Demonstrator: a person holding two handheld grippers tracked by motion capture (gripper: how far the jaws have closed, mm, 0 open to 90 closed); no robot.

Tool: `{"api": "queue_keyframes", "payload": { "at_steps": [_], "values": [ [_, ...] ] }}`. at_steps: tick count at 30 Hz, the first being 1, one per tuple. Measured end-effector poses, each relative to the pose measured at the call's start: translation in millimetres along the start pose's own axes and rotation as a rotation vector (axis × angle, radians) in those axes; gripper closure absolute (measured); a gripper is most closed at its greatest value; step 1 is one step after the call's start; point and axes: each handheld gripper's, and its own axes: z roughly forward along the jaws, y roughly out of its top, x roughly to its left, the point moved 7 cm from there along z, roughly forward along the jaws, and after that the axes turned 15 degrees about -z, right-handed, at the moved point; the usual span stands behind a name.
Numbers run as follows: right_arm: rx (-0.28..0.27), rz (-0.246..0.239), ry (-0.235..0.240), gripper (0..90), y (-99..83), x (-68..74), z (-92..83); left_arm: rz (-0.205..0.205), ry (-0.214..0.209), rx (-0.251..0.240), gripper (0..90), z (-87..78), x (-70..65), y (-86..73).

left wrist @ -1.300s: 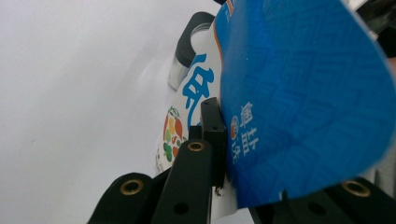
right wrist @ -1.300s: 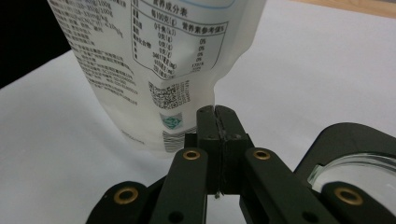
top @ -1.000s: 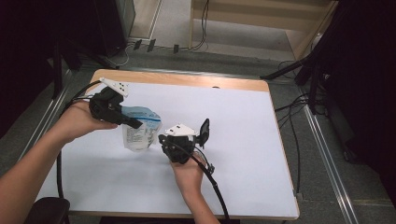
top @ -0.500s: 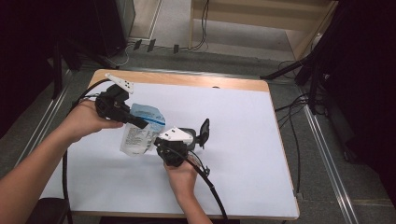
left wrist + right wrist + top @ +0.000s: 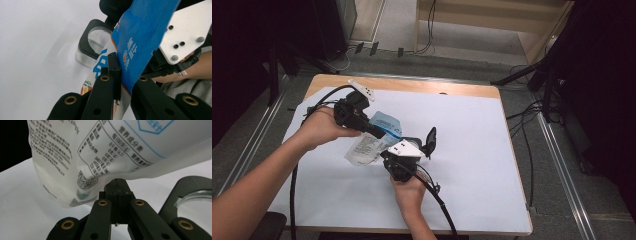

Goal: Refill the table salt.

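Pouch (image 5: 371,141), a soft white-and-blue plastic refill bag printed with a nutrition table, hangs above the white table top (image 5: 472,150), left of centre, suspended between both tools. The film is thin and pliable: in the right gripper view the lower body (image 5: 82,157) bulges and sags, which suggests loose or liquid contents that will shift under movement. Treat it as light to moderate in weight, glossy and probably slippery, and liable to crease or puncture under sharp pressure.

The flat sealed edges are the preferred grip zones, since they are stiffer than the filled body and hold no contents. The left gripper (image 5: 117,75) is clamped on the blue upper edge (image 5: 142,37), jaws together on the film. The right gripper (image 5: 119,191) has its jaws closed; the bag's lower corner sits at their tips, but the frames do not clearly show film pinched between them, so this hold is judged uncertain.

A black ring-shaped fixture with a clear lens (image 5: 192,195) projects beside the right gripper. Each hand (image 5: 319,129) carries its tool with a black cable (image 5: 437,200) trailing to the table's near edge.
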Motion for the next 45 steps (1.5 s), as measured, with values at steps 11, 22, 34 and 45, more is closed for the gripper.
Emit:
{"api": "queue_keyframes", "payload": {
  "at_steps": [11,22,34,45],
  "values": [
    [-0.013,0.024,0.011,90.0,-6.6,-0.4,-2.3,-0.006,0.034,0.05,90.0,18.6,-6.0,11.9],
    [-0.032,0.045,0.017,90.0,-4.1,-1.1,-1.6,-0.024,0.052,0.057,90.0,27.9,-8.1,19.9],
    [-0.049,0.063,0.018,90.0,0.0,-0.7,-2.4,-0.035,0.078,0.058,90.0,33.6,-9.4,24.9],
    [-0.067,0.089,0.025,90.0,3.6,0.1,-1.8,-0.042,0.123,0.074,90.0,40.0,-10.8,29.8]
  ]
}}
